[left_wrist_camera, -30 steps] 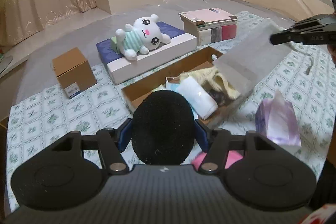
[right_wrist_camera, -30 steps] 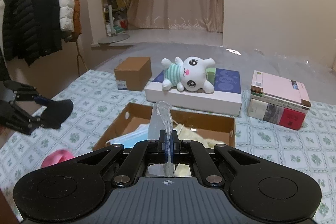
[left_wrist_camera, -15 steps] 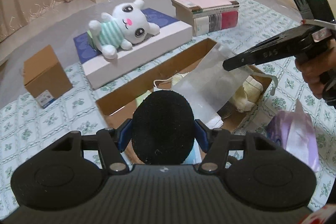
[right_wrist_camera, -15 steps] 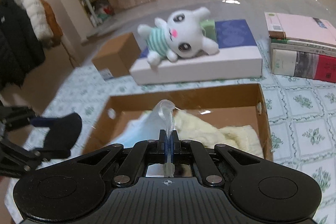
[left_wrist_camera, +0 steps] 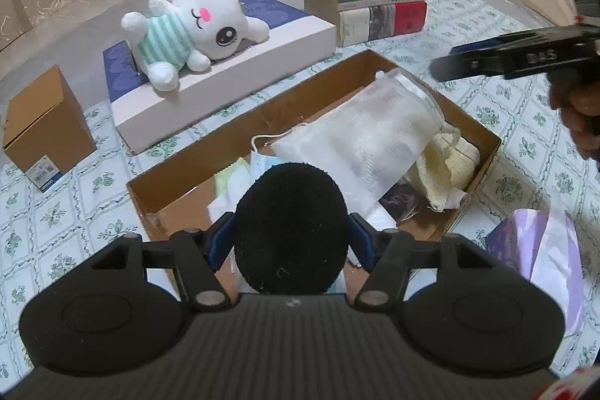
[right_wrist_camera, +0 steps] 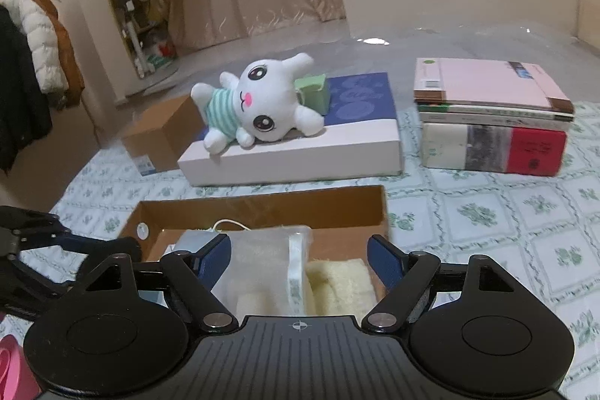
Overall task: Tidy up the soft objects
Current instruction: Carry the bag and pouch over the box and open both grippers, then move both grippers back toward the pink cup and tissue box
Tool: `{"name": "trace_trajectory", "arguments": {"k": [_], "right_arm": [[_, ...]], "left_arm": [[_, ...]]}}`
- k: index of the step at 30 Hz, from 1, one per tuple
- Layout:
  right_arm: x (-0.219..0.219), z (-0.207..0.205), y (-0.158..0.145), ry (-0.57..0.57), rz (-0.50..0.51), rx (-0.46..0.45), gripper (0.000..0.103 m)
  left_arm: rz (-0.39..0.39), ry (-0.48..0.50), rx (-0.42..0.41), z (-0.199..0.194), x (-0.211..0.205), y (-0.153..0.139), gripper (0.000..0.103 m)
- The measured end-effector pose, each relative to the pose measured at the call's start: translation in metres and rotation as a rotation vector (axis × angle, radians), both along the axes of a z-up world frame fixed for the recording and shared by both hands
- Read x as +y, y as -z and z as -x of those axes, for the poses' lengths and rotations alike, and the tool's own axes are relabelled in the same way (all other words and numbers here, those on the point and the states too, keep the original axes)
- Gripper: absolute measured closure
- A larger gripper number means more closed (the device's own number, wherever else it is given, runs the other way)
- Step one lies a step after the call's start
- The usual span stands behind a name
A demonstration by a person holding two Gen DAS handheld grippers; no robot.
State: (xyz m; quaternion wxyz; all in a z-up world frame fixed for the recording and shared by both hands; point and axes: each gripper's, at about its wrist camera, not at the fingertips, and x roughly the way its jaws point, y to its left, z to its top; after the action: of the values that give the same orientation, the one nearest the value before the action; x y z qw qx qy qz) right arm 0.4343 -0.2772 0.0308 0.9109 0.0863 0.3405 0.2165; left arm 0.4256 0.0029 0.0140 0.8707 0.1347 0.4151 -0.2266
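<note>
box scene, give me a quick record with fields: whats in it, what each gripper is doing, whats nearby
box: open cardboard, on the patterned sheet
in box: mesh bag, yellow cloth, face mask
left gripper: shut on black pad, over the box
right gripper: open, above the mesh bag
plush: lying on flat white box
books: stacked behind the box

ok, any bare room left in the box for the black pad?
Only the box's near-left corner floor by the masks is bare. The mesh bag and yellow cloth crowd the rest.
</note>
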Motion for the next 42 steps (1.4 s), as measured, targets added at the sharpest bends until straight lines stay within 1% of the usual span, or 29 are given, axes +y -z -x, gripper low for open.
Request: {"name": "trace_trajectory", "arguments": {"k": [2,4,5,6,11,16,20,24,27,30,35,37,39,42], "right_arm": [[-0.004,0.008,-0.002,0.008,0.002,-0.009,0.024],[-0.007,0.017,-0.004,0.012,0.002,-0.015,0.024],[-0.01,0.021,-0.005,0.015,-0.001,-0.019,0.024],[-0.011,0.025,-0.006,0.017,-0.007,-0.021,0.024],[-0.015,0.045,-0.016,0.021,-0.014,-0.026,0.024],[-0.014,0.072,-0.034,0.015,-0.016,-0.018,0.024],[-0.015,0.104,-0.048,0.023,-0.043,-0.01,0.024],[-0.012,0.14,-0.062,0.018,-0.028,-0.021,0.024],[-0.01,0.168,-0.072,0.013,-0.013,-0.039,0.024],[-0.008,0.196,-0.081,0.017,-0.018,-0.048,0.024],[0.002,0.247,-0.087,0.022,-0.053,-0.053,0.024],[0.005,0.265,-0.089,0.02,-0.045,-0.058,0.024],[0.01,0.284,-0.089,0.02,-0.039,-0.067,0.024],[0.011,0.31,-0.085,0.032,-0.036,-0.067,0.024]], "left_arm": [[-0.008,0.002,0.0,-0.002,-0.004,0.002,0.041],[-0.019,-0.002,-0.001,-0.004,-0.008,0.002,0.036],[-0.02,-0.007,-0.004,-0.005,-0.008,0.002,0.027],[-0.018,-0.014,-0.01,-0.005,-0.008,0.001,0.022],[0.007,-0.043,-0.036,0.001,-0.001,-0.014,0.022],[0.044,-0.093,-0.075,0.027,0.015,-0.042,0.022],[0.065,-0.155,-0.123,0.062,0.027,-0.067,0.022],[0.084,-0.208,-0.159,0.103,0.036,-0.088,0.022],[0.088,-0.236,-0.186,0.135,0.04,-0.1,0.022],[0.094,-0.254,-0.217,0.168,0.044,-0.108,0.022],[0.1,-0.296,-0.247,0.219,0.047,-0.11,0.022],[0.124,-0.318,-0.257,0.239,0.048,-0.108,0.022],[0.166,-0.347,-0.268,0.261,0.051,-0.105,0.022],[0.169,-0.378,-0.297,0.291,0.05,-0.096,0.022]]}}
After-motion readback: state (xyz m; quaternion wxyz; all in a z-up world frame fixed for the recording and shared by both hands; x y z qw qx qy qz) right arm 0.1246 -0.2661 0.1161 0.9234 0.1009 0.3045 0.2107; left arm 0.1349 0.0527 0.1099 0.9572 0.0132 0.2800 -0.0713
